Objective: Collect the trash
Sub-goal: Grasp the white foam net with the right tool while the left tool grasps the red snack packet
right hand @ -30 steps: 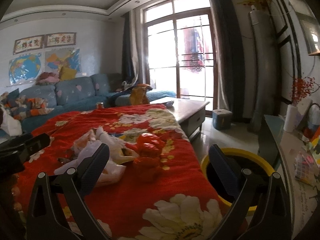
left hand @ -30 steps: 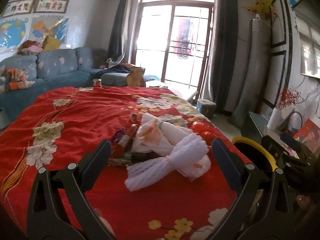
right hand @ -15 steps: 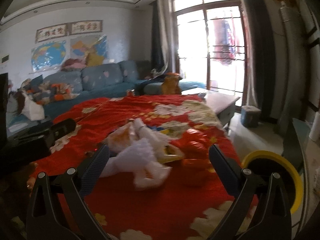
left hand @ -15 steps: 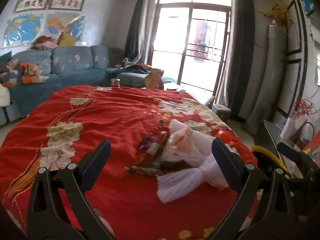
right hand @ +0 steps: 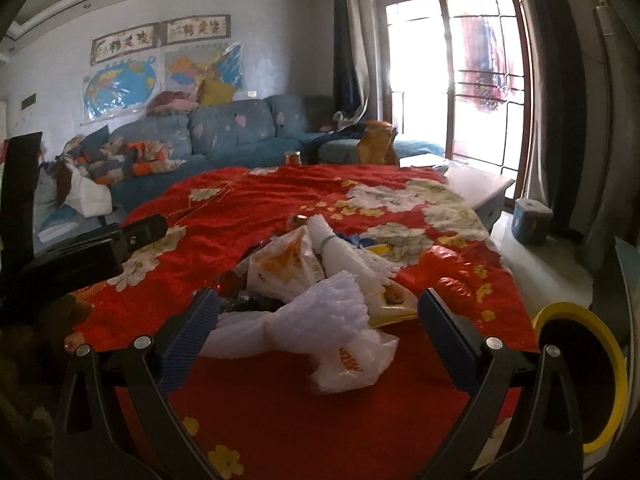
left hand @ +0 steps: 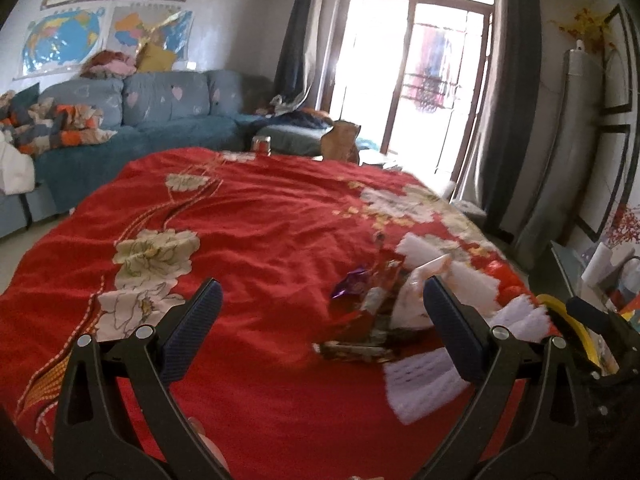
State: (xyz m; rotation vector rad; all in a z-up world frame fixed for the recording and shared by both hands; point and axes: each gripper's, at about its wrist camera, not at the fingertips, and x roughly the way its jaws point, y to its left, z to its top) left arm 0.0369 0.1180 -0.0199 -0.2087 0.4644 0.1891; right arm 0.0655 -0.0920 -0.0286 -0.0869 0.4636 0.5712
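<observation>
The trash pile (right hand: pixel 316 284) lies on the red cloth (right hand: pixel 280 408) near its right edge: white foam net (right hand: pixel 320 312), plastic bags (right hand: pixel 280 264), wrappers. The right gripper (right hand: pixel 318 328) hangs just before it, jaws apart, empty. The left gripper (left hand: pixel 318 320), jaws also apart and empty, faces bare cloth with the pile to its right. Only the left view shows a purple wrapper (left hand: pixel 352 282); only the right view shows the yellow-rimmed bin (right hand: pixel 592 364) clearly.

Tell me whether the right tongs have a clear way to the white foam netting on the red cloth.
Probably yes: the right tongs are open and empty, with the white foam netting lying uncovered on the red cloth straight ahead, nothing between.
</observation>
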